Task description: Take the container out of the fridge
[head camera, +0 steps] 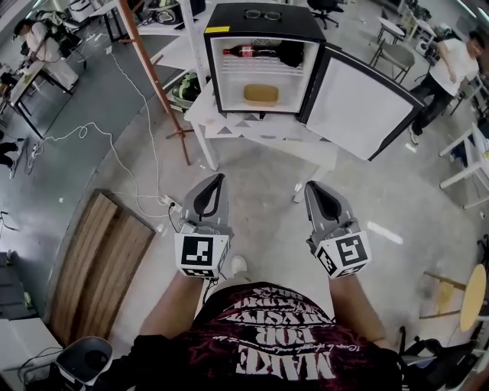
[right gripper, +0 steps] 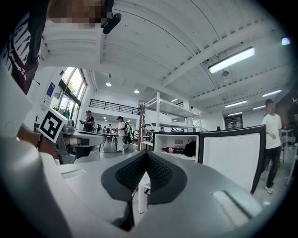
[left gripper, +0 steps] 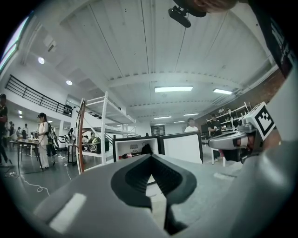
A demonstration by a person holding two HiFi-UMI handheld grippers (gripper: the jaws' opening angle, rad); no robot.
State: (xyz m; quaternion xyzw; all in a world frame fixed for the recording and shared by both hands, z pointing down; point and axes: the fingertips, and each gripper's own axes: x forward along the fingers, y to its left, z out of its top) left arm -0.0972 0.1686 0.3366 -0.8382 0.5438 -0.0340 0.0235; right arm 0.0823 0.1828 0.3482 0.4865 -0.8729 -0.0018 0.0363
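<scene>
Plainly the reach seems the step in hand; the tan container (head camera: 260, 93) sits on the lower shelf of the open fridge (head camera: 229, 17), well apart from the left hand-held gripper (head camera: 218, 182) and right hand-held gripper (head camera: 312, 187), both pinched together and empty; next they likely must advance and spread.

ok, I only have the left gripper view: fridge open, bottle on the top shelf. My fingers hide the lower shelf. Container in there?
Observer: Yes. Head view shows a tan container on the lower shelf of the fridge, under the bottle.
Operator: Anything beside it?
Observer: No, it sits alone on that shelf.
Operator: And the other side?
Observer: The right gripper is shut and empty, level with the left gripper, both well short of the fridge.
</scene>
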